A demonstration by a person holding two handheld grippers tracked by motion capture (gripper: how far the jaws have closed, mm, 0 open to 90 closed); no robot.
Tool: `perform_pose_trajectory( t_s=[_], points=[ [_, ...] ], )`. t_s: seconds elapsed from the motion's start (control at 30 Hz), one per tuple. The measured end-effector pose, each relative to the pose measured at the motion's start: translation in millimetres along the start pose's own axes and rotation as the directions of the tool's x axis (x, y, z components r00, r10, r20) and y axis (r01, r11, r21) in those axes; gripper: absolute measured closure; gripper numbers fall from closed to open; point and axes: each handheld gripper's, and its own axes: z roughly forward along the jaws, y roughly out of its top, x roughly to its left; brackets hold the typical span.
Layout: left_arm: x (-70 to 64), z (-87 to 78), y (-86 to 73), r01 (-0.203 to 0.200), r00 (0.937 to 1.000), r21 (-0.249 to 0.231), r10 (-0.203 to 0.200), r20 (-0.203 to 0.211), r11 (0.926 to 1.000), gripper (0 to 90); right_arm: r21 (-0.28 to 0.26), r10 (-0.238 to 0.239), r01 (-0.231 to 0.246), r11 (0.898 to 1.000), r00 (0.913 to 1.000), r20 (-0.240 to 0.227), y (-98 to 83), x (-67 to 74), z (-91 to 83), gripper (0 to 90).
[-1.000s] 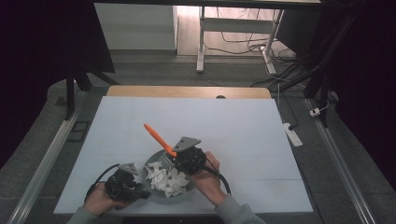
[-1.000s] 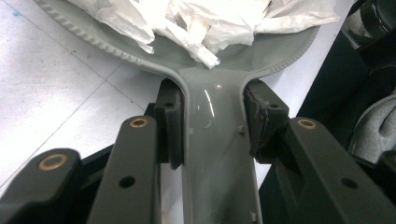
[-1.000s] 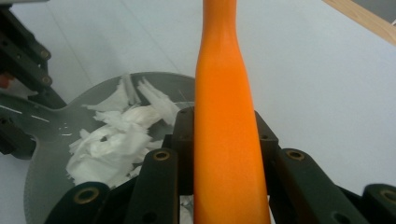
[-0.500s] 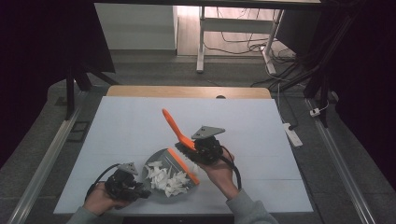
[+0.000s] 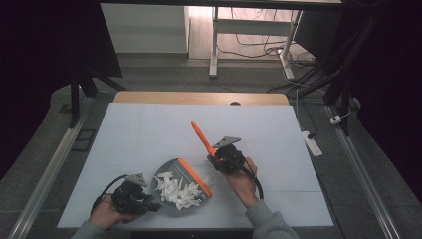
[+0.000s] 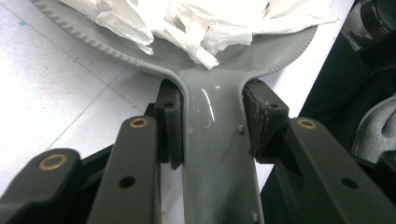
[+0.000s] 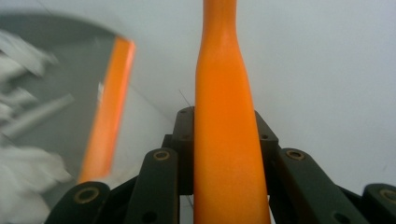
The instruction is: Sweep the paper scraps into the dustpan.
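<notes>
Left tool (image 5: 130, 195) clamps the dustpan (image 5: 174, 174); right tool (image 5: 226, 158) clamps the brush (image 5: 200, 135). Hold the pan flat so the paper (image 5: 178, 189) stays in.

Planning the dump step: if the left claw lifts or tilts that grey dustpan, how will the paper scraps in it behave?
The paper scraps look thin and crumpled, so probably very light. They lie loose in the dustpan, so tilting would likely slide them toward its orange lip. A quick lift might scatter some.
</notes>
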Motion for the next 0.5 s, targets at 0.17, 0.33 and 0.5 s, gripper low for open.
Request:
perform_pose_trajectory(
  t_s=[0.17,0.33,0.5],
  points=[
    [-0.5,0.9,0.5,0.002,1.0000,0.000,-0.002,0.000,1.0000,61.3,0.009,-0.019,0.019,1.000,0.9993,-0.032,-8.8,23.1,6.6,70.7],
    [-0.8,1.2,0.4,0.002,1.0000,-0.001,-0.002,-0.001,1.0000,61.3,-0.030,-0.022,0.019,0.999,0.9921,-0.123,6.4,55.6,13.1,70.7],
    [0.5,0.8,-0.6,0.002,1.0000,-0.002,-0.002,0.003,1.0000,61.3,-0.113,-0.097,0.077,0.991,0.9786,-0.182,33.6,85.3,11.0,70.7]
  ],
)
